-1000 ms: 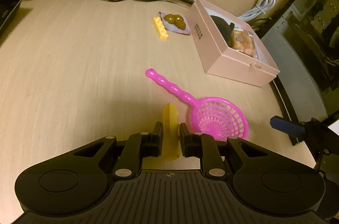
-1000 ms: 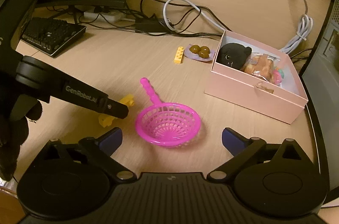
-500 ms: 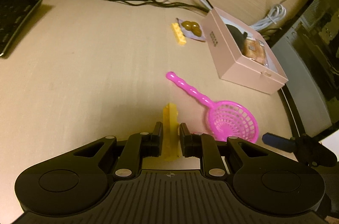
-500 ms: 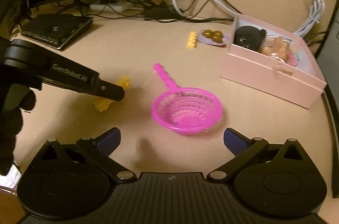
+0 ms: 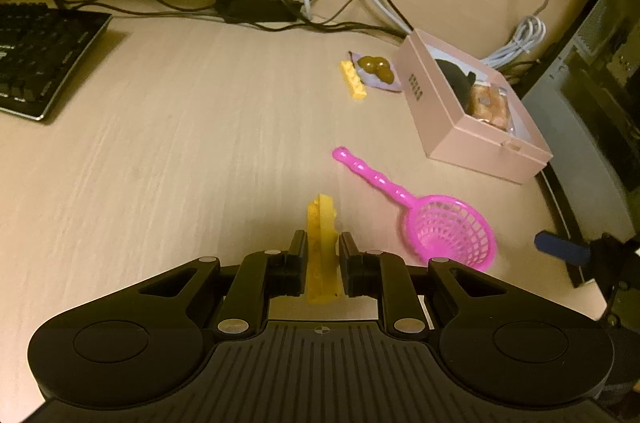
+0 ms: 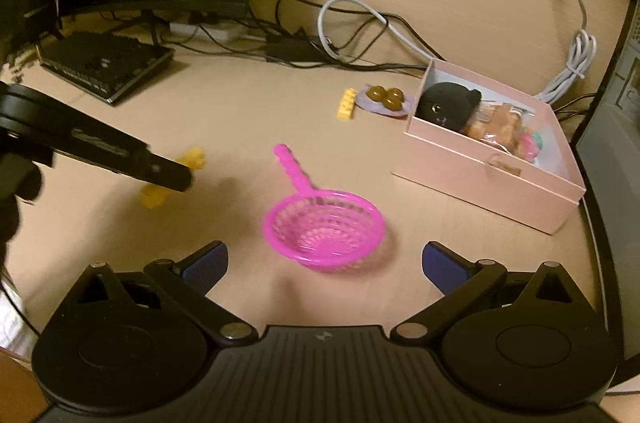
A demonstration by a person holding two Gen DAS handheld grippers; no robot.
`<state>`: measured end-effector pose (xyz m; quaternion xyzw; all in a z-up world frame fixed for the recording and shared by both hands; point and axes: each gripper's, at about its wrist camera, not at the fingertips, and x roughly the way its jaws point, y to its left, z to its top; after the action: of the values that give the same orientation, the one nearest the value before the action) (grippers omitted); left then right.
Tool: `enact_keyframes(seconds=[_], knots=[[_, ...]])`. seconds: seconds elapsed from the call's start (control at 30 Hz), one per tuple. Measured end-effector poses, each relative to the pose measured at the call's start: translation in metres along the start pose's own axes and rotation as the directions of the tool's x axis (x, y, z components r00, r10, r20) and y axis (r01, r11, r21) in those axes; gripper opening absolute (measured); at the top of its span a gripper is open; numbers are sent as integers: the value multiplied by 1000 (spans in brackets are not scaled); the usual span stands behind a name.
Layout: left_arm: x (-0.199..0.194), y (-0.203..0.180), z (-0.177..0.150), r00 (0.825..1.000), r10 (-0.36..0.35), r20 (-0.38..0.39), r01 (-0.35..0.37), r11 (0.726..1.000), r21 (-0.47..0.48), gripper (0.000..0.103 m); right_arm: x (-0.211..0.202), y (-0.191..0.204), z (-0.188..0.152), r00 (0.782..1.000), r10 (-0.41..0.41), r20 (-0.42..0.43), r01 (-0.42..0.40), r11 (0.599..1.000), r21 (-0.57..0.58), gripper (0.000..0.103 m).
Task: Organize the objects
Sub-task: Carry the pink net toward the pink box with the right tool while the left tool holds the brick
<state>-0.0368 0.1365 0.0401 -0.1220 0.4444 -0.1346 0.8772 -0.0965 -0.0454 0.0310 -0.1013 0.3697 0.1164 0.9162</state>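
My left gripper [image 5: 322, 255] is shut on a yellow toy piece [image 5: 321, 243] and holds it above the wooden desk; the piece also shows in the right wrist view [image 6: 192, 159], past the left gripper's finger [image 6: 160, 171]. My right gripper [image 6: 324, 263] is open and empty, just in front of a pink toy strainer [image 6: 324, 223] that lies on the desk [image 5: 444, 231]. An open pink box [image 6: 492, 159] with a black plush and snack packets stands at the right [image 5: 476, 111]. A yellow brick [image 5: 353, 85] and a packet of brown sweets [image 5: 376, 69] lie beside the box.
A black keyboard [image 5: 36, 63] lies at the left. Tangled cables and a power brick [image 5: 256, 7] run along the back under a monitor. A computer case [image 5: 592, 95] stands past the desk's right edge.
My left gripper has lifted and drawn back with the yellow piece, so more of the desk shows. My right gripper has drawn back a little from the strainer, still open.
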Motion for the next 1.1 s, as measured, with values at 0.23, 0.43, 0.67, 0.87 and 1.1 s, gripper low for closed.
enact_keyframes(seconds=[0.23,0.43,0.67,0.87,1.1], knots=[[-7,4,-1,999,32,6,-33,999,21,19,26,-5,8,999,6,-34,-7,999,-31,103],[-13,6,-2,999,42,17,-42,999,14,19,49,-6,9,994,41,-102,-40,999,12,103],[-17,15,-7,999,49,13,-48,999,-21,19,33,9,8,984,158,-87,-161,987,-24,103],[-18,21,-12,999,53,1,-52,998,-41,19,32,-4,20,996,71,-53,-74,996,-49,103],[-18,20,-11,1000,23,-5,-23,999,-31,19,78,0,39,989,79,-122,-90,992,-93,103]])
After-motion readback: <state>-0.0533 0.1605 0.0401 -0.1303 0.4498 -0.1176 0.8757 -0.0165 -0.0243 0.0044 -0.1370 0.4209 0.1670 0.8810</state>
